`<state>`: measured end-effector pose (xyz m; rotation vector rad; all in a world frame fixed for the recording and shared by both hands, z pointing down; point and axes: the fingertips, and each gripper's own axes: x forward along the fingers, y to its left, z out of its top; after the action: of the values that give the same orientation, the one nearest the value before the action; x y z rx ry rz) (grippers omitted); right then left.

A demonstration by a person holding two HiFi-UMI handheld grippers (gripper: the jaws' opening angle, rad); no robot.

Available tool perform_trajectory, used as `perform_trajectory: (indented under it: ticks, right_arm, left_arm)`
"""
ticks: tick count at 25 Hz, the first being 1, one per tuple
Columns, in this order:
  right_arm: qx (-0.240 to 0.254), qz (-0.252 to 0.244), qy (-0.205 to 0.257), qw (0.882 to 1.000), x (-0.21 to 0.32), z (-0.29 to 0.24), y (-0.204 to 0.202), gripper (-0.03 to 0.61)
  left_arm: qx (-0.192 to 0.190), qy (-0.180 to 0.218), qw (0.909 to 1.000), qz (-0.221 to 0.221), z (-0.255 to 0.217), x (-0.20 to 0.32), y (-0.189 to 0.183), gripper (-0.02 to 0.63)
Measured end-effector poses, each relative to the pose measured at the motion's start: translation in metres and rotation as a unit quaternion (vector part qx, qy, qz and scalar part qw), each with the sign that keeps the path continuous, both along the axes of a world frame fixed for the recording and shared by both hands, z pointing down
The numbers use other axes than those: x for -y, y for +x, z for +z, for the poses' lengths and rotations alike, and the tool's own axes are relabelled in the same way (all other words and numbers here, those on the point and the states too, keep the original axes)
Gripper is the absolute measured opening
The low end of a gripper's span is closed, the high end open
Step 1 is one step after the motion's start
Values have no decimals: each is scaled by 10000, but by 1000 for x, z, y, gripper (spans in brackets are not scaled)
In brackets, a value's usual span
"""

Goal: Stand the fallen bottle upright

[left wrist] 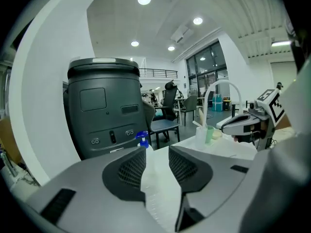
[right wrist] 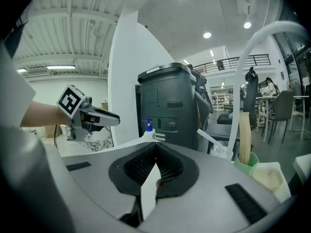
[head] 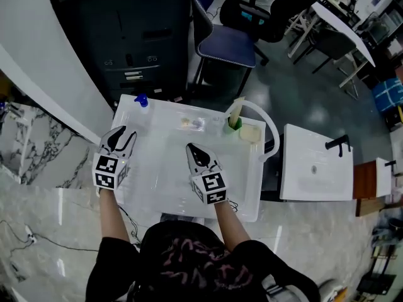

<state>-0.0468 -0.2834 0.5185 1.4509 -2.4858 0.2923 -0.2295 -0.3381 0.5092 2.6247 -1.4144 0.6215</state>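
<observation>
A clear spray bottle with a blue pump top (head: pixel 141 100) stands upright at the far left corner of the white sink basin (head: pixel 157 168). My left gripper (head: pixel 123 133) hovers over the basin's left rim, a little short of the bottle and apart from it. In the left gripper view the bottle (left wrist: pixel 141 139) shows beyond the parted jaws of the left gripper (left wrist: pixel 157 164), with nothing pressed between them. My right gripper (head: pixel 192 148) hangs over the middle of the basin. Its tips meet in the right gripper view (right wrist: pixel 156 152), holding nothing. The bottle (right wrist: pixel 148 130) shows there too.
A white arched faucet (head: pixel 267 126), a green cup with a brush (head: pixel 235 122) and a pale sponge (head: pixel 250 133) sit at the basin's far right. A small clear object (head: pixel 192 123) lies mid-basin. A dark grey bin (head: pixel 138 36) and a blue chair (head: pixel 223 43) stand behind.
</observation>
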Motion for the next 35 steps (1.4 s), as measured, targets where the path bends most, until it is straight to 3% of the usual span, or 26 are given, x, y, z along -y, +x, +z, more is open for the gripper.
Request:
perform_trajectory:
  ticks: [20,35]
  right_arm:
    - [122,-51,830,9965,-76,-86,36,13]
    - [171,-44,1174,9929,-109,-122,62,12]
  left_arm:
    - [-466,724,9949,-524,-76,-124,50,21]
    - [-801,1074,9851,-1074,-109,-175,48,15]
